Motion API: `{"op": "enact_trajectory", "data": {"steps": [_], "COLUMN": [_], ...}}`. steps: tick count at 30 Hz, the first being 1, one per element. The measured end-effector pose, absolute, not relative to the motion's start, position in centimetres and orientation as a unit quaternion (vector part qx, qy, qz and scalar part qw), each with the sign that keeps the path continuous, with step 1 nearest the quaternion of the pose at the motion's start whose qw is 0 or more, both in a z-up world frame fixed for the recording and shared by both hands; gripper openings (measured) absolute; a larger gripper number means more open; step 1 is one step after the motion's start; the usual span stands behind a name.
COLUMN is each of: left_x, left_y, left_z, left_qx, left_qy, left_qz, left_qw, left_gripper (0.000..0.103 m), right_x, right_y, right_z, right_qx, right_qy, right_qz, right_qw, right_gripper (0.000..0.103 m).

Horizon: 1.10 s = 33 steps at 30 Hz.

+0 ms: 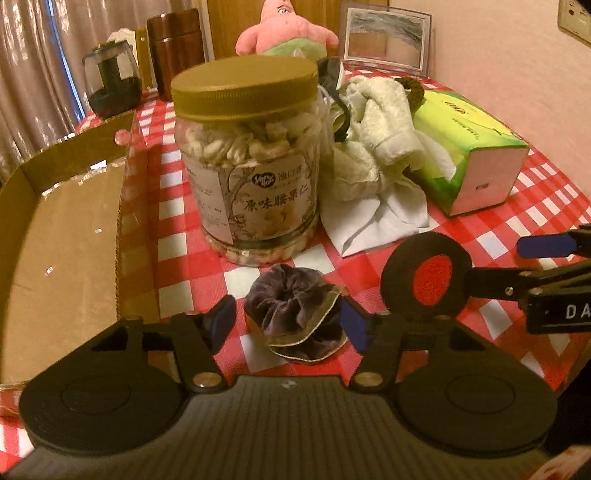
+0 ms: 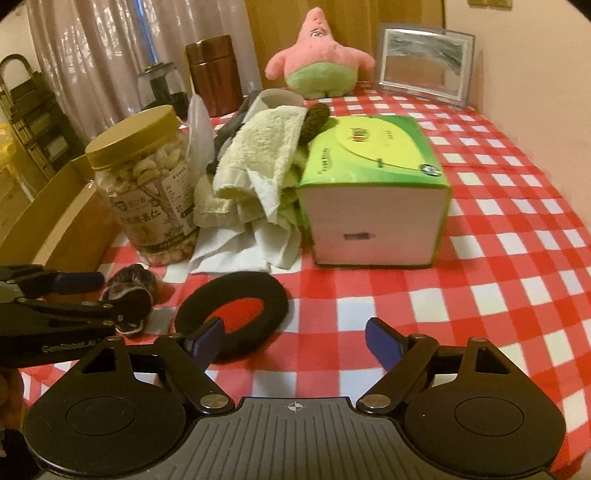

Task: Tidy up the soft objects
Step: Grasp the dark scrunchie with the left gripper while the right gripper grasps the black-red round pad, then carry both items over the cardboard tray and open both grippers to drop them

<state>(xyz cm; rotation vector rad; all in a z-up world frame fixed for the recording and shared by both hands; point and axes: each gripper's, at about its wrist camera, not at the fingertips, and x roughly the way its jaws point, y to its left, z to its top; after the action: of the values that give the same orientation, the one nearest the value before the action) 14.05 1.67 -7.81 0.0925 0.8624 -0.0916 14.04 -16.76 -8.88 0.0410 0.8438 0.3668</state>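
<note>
Behind the scrunchie (image 1: 295,317) stands a nut jar (image 1: 247,162).

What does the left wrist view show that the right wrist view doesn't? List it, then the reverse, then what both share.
Left wrist only: the cardboard tray's inner floor and a wall outlet. Right wrist only: a black rack by the curtain. Both: nut jar, towel, tissue box, pink plush, dark scrunchie between the left gripper's pads, black foam ring.

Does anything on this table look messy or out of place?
Yes. A cream towel and white cloths lie in a crumpled heap between the nut jar and the tissue box, draped against the box. A dark scrunchie and a black ring lie loose up front.
</note>
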Motion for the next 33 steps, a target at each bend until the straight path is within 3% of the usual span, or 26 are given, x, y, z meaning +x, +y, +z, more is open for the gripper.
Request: {"op": "enact_trajectory", "data": {"steps": [8,19,33], "left_x": [14.2,13.9,12.5], "left_y": [2.1,2.3,2.6], "left_z": [-8.2,-7.5,-3.9], "left_qx": [0.038,0.026,-0.010], "left_qy": [0.415,0.399,0.379], "left_qz": [-0.044,-0.045,-0.057], "left_qw": [0.908,0.916,0.923], "left_gripper": [0.027,0.021,0.018], "right_x": [15.1,15.6,13.1], "right_y": [-14.9,-13.7,-15.5], "right_z": [-9.8,-9.8,-5.4], "right_qx": [0.008,-0.015,0.013], "right_qy": [0.414,0.401,0.351], "right_qz": [0.189,0.177,0.162], "right_qw": [0.890,0.898,0.922], "right_gripper": [0.061,0.020,0.013]}}
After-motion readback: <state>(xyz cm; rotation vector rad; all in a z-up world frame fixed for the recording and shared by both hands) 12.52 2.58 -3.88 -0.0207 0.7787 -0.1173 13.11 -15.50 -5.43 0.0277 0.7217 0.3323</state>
